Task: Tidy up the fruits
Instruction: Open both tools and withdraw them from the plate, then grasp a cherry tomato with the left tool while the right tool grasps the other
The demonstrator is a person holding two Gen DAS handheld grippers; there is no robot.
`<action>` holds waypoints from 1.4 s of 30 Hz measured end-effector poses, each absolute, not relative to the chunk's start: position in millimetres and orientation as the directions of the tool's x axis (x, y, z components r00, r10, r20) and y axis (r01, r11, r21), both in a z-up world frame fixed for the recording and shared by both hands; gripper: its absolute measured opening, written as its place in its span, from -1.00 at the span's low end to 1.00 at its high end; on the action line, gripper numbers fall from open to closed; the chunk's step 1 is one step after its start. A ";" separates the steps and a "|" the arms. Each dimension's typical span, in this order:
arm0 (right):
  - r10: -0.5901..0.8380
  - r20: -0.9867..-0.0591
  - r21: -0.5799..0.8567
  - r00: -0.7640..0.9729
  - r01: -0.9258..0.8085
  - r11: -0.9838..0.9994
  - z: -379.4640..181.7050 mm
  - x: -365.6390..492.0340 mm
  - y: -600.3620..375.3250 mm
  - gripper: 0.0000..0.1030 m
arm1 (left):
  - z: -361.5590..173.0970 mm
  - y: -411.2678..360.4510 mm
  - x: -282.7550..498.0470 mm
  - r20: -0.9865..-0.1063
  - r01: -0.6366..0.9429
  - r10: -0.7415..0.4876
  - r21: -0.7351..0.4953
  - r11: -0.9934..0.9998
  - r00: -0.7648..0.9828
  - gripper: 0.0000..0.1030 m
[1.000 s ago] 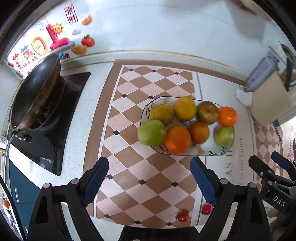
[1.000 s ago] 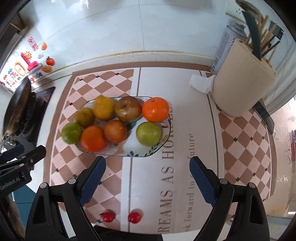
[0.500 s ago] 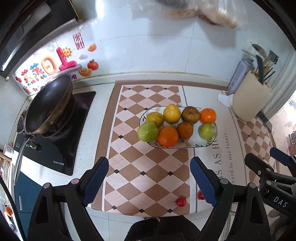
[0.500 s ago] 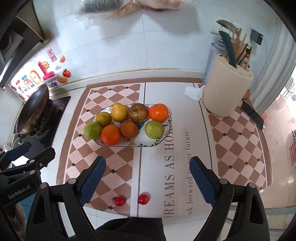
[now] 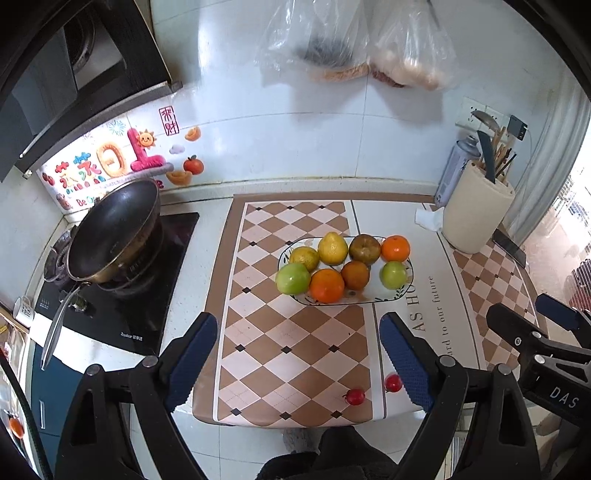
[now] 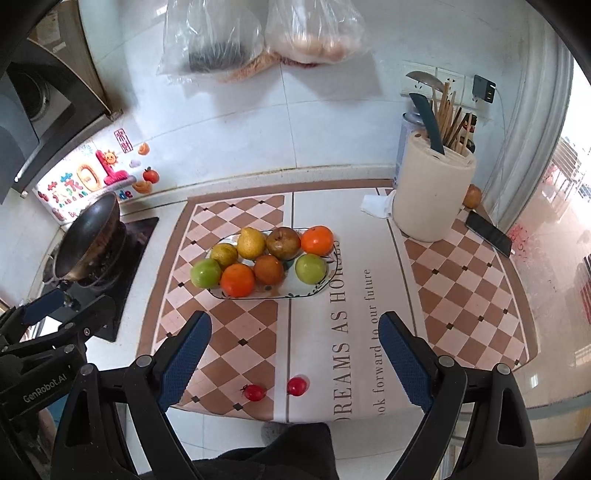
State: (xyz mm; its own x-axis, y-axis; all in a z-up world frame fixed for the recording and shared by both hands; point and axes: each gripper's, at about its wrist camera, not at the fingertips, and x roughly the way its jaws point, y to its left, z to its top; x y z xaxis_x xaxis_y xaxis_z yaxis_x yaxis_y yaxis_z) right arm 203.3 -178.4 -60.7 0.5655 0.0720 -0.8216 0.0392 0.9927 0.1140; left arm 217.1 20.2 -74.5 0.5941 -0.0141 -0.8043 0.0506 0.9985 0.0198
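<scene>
A patterned oval plate (image 5: 406,293) (image 6: 317,290) in the middle of the counter mat holds several fruits: green apples, oranges, a yellow lemon and a brown pear. Two small red cherry tomatoes (image 5: 355,396) (image 6: 254,392) lie near the mat's front edge. My left gripper (image 5: 297,363) is open and empty, held high and back from the counter. My right gripper (image 6: 293,360) is open and empty too, beside it on the right.
A black wok (image 5: 114,230) sits on the stove at the left. A cream utensil holder (image 6: 432,195) with a spray can and a tissue stands at the back right, a phone (image 6: 488,232) beside it. Plastic bags (image 6: 258,33) hang on the wall.
Both grippers have pulled back and up from the plate. The view has widened and the fruits look smaller. Both stay open and empty.
</scene>
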 end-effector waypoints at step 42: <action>0.280 -0.959 0.283 0.045 0.065 0.957 -342.0 246.4 -176.9 -0.36 | -307.0 -14.0 254.6 -1.000 0.142 0.015 0.015 0.990 0.002 0.99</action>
